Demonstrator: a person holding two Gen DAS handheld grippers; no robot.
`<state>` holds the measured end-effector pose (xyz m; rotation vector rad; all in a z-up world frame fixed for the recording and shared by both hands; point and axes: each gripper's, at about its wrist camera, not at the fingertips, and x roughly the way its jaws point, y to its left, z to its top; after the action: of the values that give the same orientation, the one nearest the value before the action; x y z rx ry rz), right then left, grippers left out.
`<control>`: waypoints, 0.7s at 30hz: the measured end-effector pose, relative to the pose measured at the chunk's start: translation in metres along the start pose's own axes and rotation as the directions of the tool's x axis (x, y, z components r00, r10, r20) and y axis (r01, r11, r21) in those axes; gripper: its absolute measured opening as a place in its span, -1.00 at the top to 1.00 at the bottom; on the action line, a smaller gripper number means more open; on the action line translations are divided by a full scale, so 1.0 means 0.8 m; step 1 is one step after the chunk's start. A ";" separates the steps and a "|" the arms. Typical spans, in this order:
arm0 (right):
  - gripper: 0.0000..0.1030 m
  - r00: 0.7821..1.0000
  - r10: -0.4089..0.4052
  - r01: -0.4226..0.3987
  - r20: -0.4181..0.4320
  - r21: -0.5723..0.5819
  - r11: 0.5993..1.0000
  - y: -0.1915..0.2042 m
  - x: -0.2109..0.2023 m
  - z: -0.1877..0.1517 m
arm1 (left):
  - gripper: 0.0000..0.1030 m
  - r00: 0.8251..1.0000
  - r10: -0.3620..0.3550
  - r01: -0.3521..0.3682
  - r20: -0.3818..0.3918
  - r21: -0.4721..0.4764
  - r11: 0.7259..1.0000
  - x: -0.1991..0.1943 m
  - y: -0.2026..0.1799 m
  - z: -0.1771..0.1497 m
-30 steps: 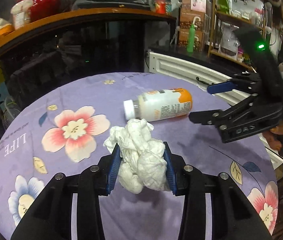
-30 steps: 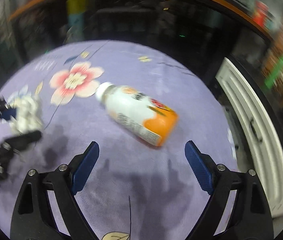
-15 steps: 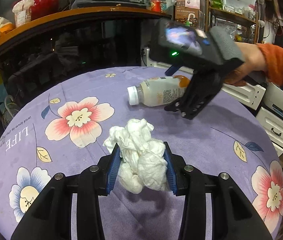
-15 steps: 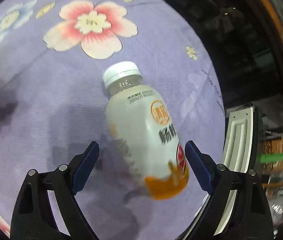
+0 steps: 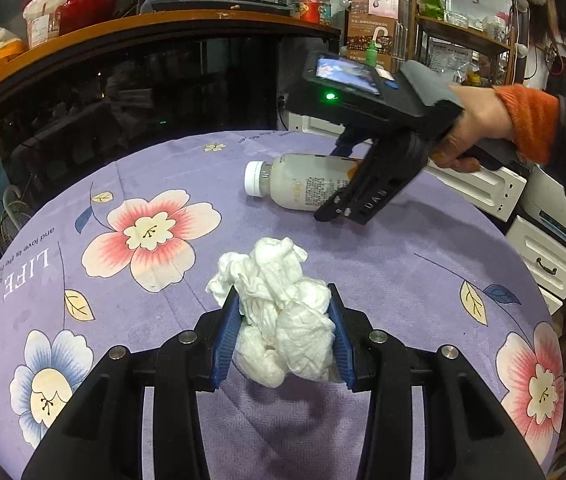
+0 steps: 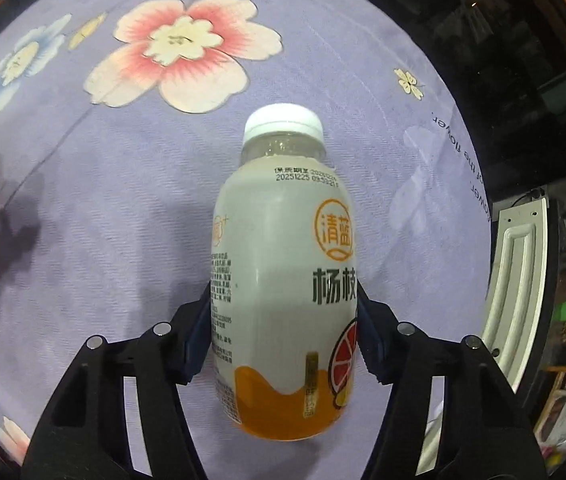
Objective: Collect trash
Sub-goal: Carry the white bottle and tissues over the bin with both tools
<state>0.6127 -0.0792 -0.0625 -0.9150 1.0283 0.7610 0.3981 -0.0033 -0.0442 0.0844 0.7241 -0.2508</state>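
On the purple floral tablecloth (image 5: 219, 184), everything placed relative to the drink bottle:

change: right gripper (image 6: 283, 320) was well above and short of the drink bottle (image 6: 283, 272) a second ago, jaws wide; now it is down over it, straddling the lower body. Wrist has rolled, so the bottle reads lengthwise between the fingers, not diagonal.

right jaws: closing now, bottle between them. Blue pads sit at both flanks of the label and look to be touching. No lift visible.

bottle: lies on its side on the cloth, white cap (image 6: 282, 120) pointing away from the right gripper, orange end nearest its camera. Looks empty or near empty, so probably light. Round and smooth, so it could roll out if the squeeze lands off-centre.

left gripper (image 5: 283, 332): unchanged over the last second. Jaws partly closed, clamped on the crumpled tissue wad (image 5: 279, 312); pads press into both sides.

tissue: held just above the cloth on the near side of the bottle in the left wrist view, apart from it. A sliver of the wad shows at the left edge of the right wrist view.

meaning: first trash item secured, second at the grasp stage. My read: finish the squeeze, then lift. No bin in either view, so drop-off spot unknown.

right hand pose: hand (image 5: 475, 128) with an orange cuff comes in from the bottle's far right, gripper pitched steeply down onto it.

left hand pose: gripper angled moderately down toward the cloth, steady; hand itself out of view.
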 end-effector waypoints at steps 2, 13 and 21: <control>-0.19 1.000 0.004 -0.005 0.027 0.043 0.999 0.007 -0.008 -0.010 | 0.20 1.000 0.006 -0.006 -0.005 -0.003 1.000 0.003 0.001 -0.001; -0.20 0.979 0.050 -0.113 0.198 0.321 0.940 0.064 -0.073 -0.125 | 0.20 0.999 0.029 -0.029 -0.017 0.004 1.000 0.016 0.002 -0.004; -0.20 0.957 0.004 -0.133 0.290 0.428 0.894 0.124 -0.125 -0.223 | 0.20 1.000 -0.013 0.012 0.021 0.040 0.999 -0.044 -0.036 -0.015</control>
<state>0.4265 -0.2073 -0.0364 -0.3624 0.9291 0.6544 0.3577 -0.0220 -0.0296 0.1155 0.6991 -0.2779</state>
